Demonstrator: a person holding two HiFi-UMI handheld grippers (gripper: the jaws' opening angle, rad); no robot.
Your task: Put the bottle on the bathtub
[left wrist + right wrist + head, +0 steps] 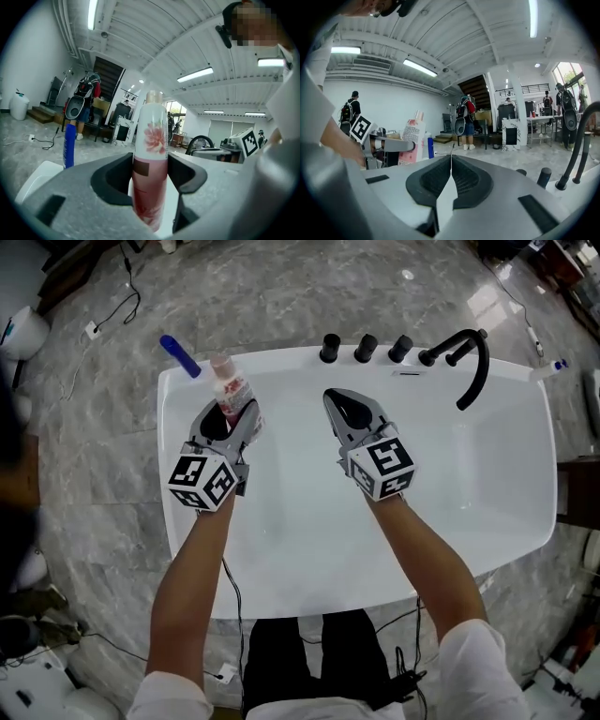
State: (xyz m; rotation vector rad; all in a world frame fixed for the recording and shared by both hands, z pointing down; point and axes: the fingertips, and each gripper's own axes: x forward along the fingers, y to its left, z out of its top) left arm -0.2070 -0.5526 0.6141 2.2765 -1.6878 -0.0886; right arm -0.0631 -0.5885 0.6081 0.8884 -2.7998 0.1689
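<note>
while the bottle [228, 381] sits clamped at the bathtub [281, 364] rim

as the left gripper [231, 416] grips it upright near the back-left corner, set its base flat on the ledge, clear of the blue bottle [180, 356] there, and part the jaws only once it stands steady. right gripper [339, 399]: pinched together, empty.
</note>
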